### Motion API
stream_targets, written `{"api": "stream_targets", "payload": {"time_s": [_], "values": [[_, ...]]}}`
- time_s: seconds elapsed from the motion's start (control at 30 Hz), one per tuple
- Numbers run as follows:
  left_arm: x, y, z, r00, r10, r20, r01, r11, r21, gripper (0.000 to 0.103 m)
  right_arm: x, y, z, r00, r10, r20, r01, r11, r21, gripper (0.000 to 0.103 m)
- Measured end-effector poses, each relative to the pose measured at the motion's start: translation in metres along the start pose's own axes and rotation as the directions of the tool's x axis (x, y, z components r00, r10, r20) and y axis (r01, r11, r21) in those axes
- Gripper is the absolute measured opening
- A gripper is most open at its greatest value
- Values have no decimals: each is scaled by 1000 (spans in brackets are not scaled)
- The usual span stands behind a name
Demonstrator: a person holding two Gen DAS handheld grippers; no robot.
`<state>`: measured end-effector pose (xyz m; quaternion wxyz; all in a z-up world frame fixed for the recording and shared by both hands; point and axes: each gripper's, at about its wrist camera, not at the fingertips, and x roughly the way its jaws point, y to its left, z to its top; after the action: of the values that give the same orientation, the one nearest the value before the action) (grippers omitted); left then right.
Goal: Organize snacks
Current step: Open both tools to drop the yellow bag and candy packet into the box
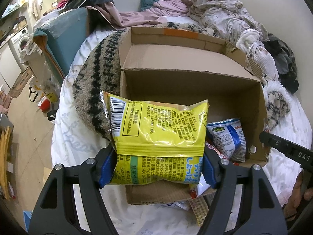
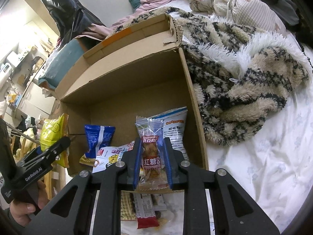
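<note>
An open cardboard box (image 1: 185, 90) (image 2: 137, 90) lies on the bed. My left gripper (image 1: 159, 150) is shut on a yellow snack bag (image 1: 156, 129), holding it over the box's near left corner. In the right wrist view that bag (image 2: 50, 135) and the left gripper (image 2: 64, 143) show at the left edge. My right gripper (image 2: 153, 140) is shut on a clear packet of brown twists (image 2: 152, 156) over the box's near wall. Inside lie a white-and-blue bag (image 1: 227, 137) (image 2: 174, 129), a dark blue bag (image 2: 98, 137) and a flat white packet (image 2: 109, 156).
More packets (image 2: 144, 205) (image 1: 199, 205) lie on the white sheet (image 2: 254, 176) in front of the box. A fuzzy striped blanket (image 1: 93, 82) (image 2: 244, 78) wraps around the box's sides. Crumpled clothes (image 1: 215, 9) pile at the back. A teal case (image 1: 62, 39) and cluttered floor (image 1: 25, 127) lie left.
</note>
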<state>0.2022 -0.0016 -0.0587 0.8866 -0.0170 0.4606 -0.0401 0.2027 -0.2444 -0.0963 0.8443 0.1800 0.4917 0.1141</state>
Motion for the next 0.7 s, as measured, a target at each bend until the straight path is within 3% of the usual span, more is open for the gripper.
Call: {"api": "stream_targets", "payload": {"time_s": [0.17, 0.2, 0.23, 0.3, 0.33, 0.7], "values": [[-5, 3, 2, 999, -14, 34, 15, 999, -31, 99, -3, 0, 1, 1000, 16, 12, -16, 1000, 15, 25], [-6, 3, 2, 999, -22, 39, 24, 999, -35, 101, -3, -1, 2, 1000, 18, 10, -18, 1000, 19, 30], [-6, 2, 2, 999, -29, 40, 31, 999, -33, 101, -3, -1, 2, 1000, 11, 9, -12, 1000, 25, 36], [-7, 1, 3, 999, -32, 42, 33, 999, -25, 101, -4, -2, 2, 1000, 10, 18, -10, 999, 37, 79], [-7, 0, 3, 998, -34, 43, 35, 999, -21, 101, -7, -1, 1, 999, 11, 43, -13, 999, 39, 82], [-8, -2, 1, 999, -37, 41, 37, 999, -14, 101, -9, 5, 3, 999, 1, 44, -1, 1000, 0, 83]]}}
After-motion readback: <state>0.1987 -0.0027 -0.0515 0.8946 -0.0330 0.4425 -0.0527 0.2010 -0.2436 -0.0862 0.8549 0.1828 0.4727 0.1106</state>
